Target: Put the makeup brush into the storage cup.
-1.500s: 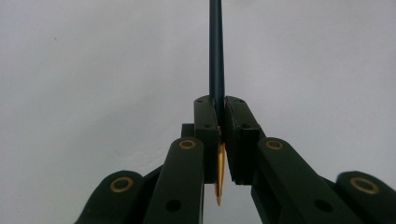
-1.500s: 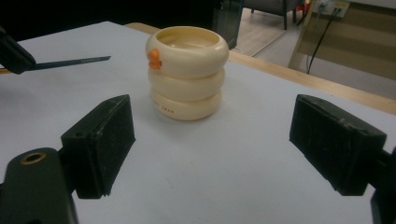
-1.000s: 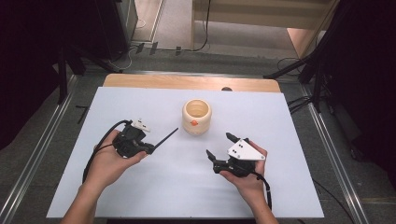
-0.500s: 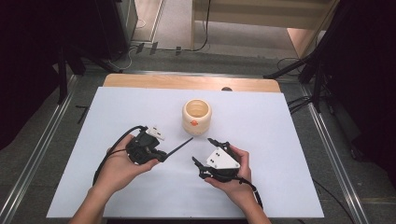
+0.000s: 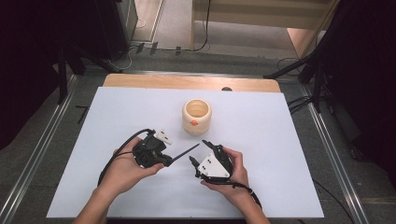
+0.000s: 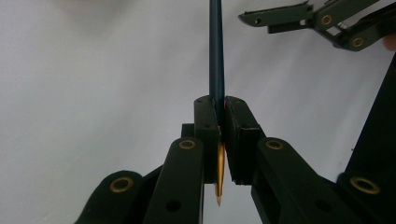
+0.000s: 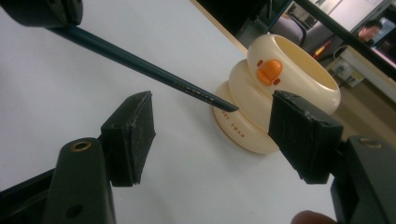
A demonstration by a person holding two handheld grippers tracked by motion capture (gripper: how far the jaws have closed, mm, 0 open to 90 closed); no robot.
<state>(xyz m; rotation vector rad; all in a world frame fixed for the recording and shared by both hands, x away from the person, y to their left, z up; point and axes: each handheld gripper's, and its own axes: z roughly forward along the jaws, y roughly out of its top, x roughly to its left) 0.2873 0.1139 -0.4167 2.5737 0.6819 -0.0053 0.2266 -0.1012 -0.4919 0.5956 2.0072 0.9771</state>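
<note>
Left tool [image 5: 164, 158] pinches a pencil [image 5: 184, 152] near its tip; right tool [image 5: 197, 154], spread, has just been closing. Light, stiff, slick: grab its free end.

A white table [image 5: 280, 154] on a wooden board [image 5: 140, 82], dark surrounds.

Cup [image 5: 196, 116] behind pencil [image 5: 183, 154] on table [image 5: 280, 140]

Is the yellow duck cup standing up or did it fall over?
Standing up. The duck cup sits on its base on the white table, its open mouth facing upward; in the right gripper view its rim is on top.
</note>
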